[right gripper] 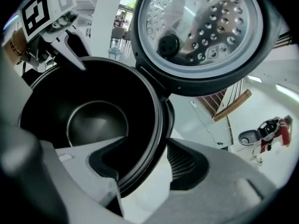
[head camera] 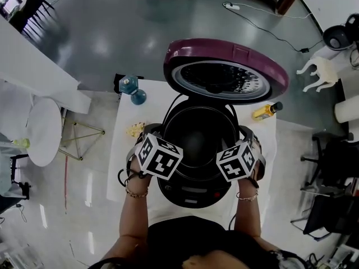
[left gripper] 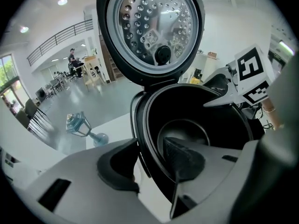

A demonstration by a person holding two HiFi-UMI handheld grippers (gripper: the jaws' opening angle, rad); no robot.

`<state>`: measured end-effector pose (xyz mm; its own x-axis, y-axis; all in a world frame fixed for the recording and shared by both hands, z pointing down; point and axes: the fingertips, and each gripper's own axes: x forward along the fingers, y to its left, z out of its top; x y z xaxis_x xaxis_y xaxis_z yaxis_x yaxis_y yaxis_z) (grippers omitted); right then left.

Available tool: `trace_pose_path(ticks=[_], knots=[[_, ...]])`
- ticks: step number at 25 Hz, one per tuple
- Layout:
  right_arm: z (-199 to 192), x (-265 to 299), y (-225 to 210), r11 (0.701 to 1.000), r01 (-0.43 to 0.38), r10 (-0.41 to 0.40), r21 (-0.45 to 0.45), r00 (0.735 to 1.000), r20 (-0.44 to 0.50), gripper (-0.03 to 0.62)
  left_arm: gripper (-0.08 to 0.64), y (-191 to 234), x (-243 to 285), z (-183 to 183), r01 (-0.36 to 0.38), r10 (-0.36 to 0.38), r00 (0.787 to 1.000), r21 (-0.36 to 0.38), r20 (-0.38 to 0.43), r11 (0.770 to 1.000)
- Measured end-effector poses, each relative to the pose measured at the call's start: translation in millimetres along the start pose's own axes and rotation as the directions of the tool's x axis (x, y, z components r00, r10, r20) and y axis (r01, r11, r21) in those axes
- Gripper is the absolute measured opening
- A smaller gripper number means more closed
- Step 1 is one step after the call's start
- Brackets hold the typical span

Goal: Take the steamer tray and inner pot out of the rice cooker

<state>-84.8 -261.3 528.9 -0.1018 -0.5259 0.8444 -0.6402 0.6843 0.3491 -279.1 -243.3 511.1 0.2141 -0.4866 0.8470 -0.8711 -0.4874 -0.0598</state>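
The black rice cooker (head camera: 193, 194) stands on the white table with its purple lid (head camera: 224, 69) swung up and back. Inside sits the dark inner pot (head camera: 196, 133), seemingly empty. My left gripper (head camera: 152, 131) is at the pot's left rim. In the left gripper view its jaws (left gripper: 149, 158) straddle that rim (left gripper: 145, 125), one pad outside and one inside, and seem to press on it. My right gripper (head camera: 245, 134) is at the right rim. In the right gripper view (right gripper: 145, 168) its jaws straddle the rim (right gripper: 158, 125) too, with a pale gap beside the outer pad.
On the table (head camera: 134, 172) behind the cooker are a blue glass ornament (head camera: 132, 88), a yellow bottle (head camera: 265, 111) and a small yellowish scrap (head camera: 135, 129). A round white side table (head camera: 44, 130) stands left, dark chairs (head camera: 331, 167) right. A cable (head camera: 269, 32) crosses the floor.
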Motion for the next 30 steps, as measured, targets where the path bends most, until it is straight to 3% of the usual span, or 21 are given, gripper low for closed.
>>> trace_pose_path(ticks=[7,11,16,21,30], knots=[[8.4,-13.7,-0.9,1.0,0.011,-0.012,0.021,0.997,0.076,0.227,0.156,0.1,-5.5,0.0,0.01,-0.01,1.0,-0.02,0.015,1.0],[14.6,-19.4,-0.6,1.0,0.006,-0.007,0.012,0.994,0.105,0.158,0.146,0.1,-9.0,2.4,0.018,-0.018,0.999,-0.022,0.029,1.0],[19.6,-27.3,-4.9,0.999,0.016,-0.021,0.038,0.989,0.144,0.138,0.142,-2.0,-13.0,3.0,0.026,-0.025,0.999,-0.015,0.034,1.0],[25.1,-39.6,-12.3,0.997,0.027,-0.04,0.069,0.981,0.19,0.129,0.097,-6.9,-34.5,17.4,0.084,-0.078,0.988,-0.042,0.131,0.996],[32.9,-68.0,-22.1,0.978,0.032,-0.102,0.206,0.937,0.335,0.092,0.091,-10.6,-59.5,24.1,0.058,-0.052,0.982,-0.027,0.181,0.998]])
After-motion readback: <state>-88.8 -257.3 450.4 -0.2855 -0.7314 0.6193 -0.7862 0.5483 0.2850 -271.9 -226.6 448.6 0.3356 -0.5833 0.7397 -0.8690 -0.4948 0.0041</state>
